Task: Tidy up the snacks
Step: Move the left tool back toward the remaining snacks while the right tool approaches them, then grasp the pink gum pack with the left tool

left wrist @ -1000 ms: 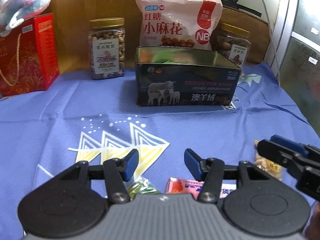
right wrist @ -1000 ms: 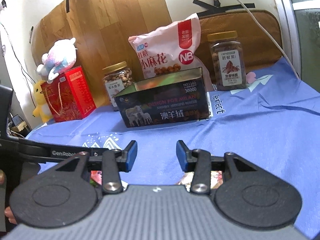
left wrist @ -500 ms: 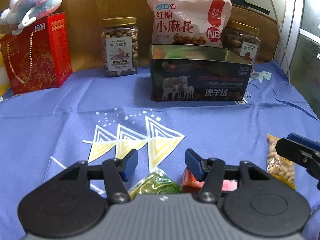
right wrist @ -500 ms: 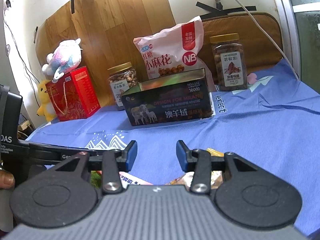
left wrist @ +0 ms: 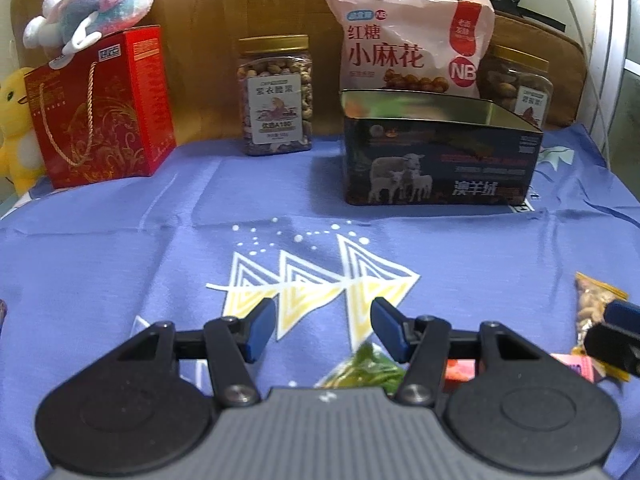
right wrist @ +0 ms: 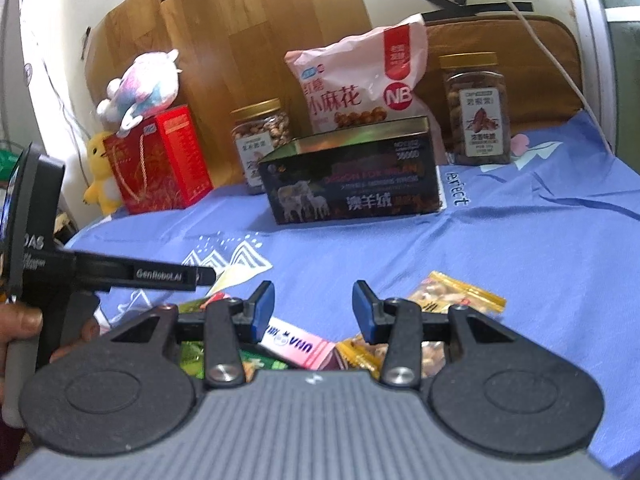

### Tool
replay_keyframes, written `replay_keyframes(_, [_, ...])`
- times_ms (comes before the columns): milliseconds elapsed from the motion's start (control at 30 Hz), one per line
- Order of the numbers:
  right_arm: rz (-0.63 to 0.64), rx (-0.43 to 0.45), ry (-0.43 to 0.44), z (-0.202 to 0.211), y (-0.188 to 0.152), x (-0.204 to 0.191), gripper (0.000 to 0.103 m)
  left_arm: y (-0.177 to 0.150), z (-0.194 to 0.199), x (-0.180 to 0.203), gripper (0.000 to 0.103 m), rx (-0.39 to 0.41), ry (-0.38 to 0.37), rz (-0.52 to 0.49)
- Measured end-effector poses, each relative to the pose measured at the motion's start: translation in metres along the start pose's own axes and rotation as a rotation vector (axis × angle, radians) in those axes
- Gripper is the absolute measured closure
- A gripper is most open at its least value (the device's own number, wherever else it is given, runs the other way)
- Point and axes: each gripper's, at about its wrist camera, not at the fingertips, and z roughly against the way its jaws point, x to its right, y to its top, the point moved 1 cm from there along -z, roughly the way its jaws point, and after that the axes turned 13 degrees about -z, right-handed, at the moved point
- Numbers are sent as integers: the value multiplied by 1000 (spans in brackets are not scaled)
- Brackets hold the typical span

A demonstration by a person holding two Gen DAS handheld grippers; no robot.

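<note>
Small snack packets lie on the blue cloth near me: a green packet (left wrist: pixel 366 368), a pink box (right wrist: pixel 298 346) and yellow peanut packets (right wrist: pixel 456 294), one also in the left wrist view (left wrist: pixel 592 300). An open dark tin with sheep on it (left wrist: pixel 436 160) stands further back, also in the right wrist view (right wrist: pixel 352 176). My left gripper (left wrist: pixel 323 330) is open and empty, just above the green packet. My right gripper (right wrist: pixel 309 312) is open and empty above the pink box.
At the back stand a red gift box (left wrist: pixel 100 108) with a plush toy (left wrist: pixel 96 0) on it, a nut jar (left wrist: pixel 276 94), a pink snack bag (left wrist: pixel 408 46) and a second jar (right wrist: pixel 476 108). The left gripper's body (right wrist: pixel 120 276) crosses the right wrist view.
Both grippers have pulled back and up from the tin, so more of the cloth and the small packets show. Both stay open.
</note>
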Motion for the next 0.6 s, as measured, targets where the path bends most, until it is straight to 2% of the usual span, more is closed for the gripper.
replay_keyframes(167, [36, -28, -1, 0, -8, -4, 57, -2, -4, -6, 49, -1, 4, 2])
replay_keyframes(300, [34, -72, 8, -1, -15, -2, 57, -5, -3, -14, 49, 6, -33, 33])
replay_keyframes(433, [43, -73, 11, 0, -16, -2, 57, -5, 3, -23, 49, 35, -141, 82])
replay_keyframes(600, [67, -81, -9, 1, -16, -2, 58, -4, 14, -18, 49, 72, -251, 60])
